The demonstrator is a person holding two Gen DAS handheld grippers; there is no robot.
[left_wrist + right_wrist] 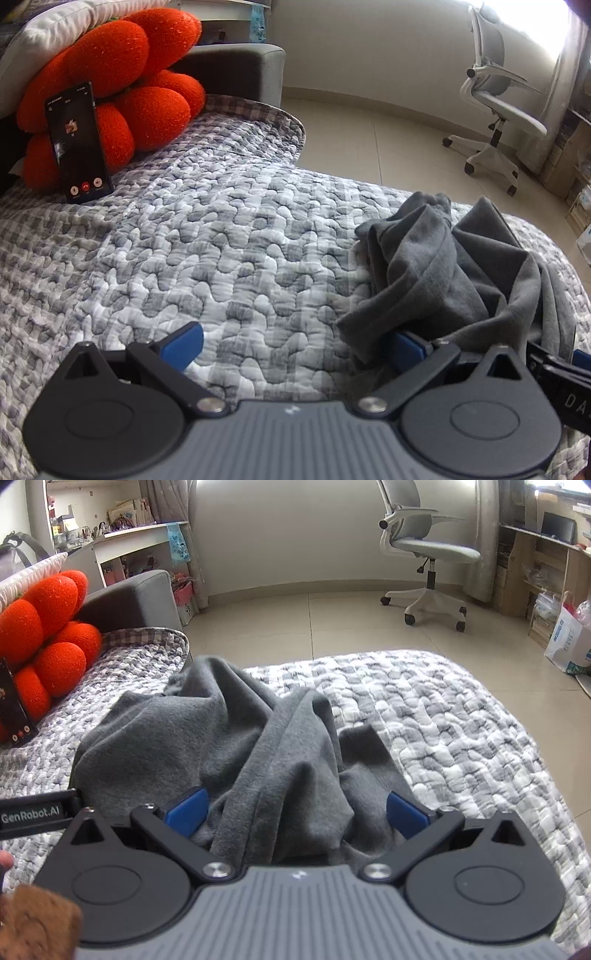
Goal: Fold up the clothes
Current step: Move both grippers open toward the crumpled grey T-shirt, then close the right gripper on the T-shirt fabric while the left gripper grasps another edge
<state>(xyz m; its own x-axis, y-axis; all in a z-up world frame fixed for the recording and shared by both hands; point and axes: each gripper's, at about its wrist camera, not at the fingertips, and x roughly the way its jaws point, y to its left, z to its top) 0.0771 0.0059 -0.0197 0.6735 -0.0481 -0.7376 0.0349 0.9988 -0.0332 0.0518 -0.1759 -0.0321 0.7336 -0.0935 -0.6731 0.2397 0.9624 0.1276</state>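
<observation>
A soft grey garment lies crumpled in a lumpy heap near the bed's foot edge, on a bumpy checked quilt. Both the left gripper and right gripper have jaws wide apart.

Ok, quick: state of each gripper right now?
Left gripper: open, holding nothing; grey garment drapes over one finger.
Right gripper: open, garment bunched between fingers, not clamped.

A bed with a grey checked quilt fills the room. Red round cushions lean on a grey sofa arm. A white office chair stands on the pale tiled floor. Bright light falls on the plain wall.
</observation>
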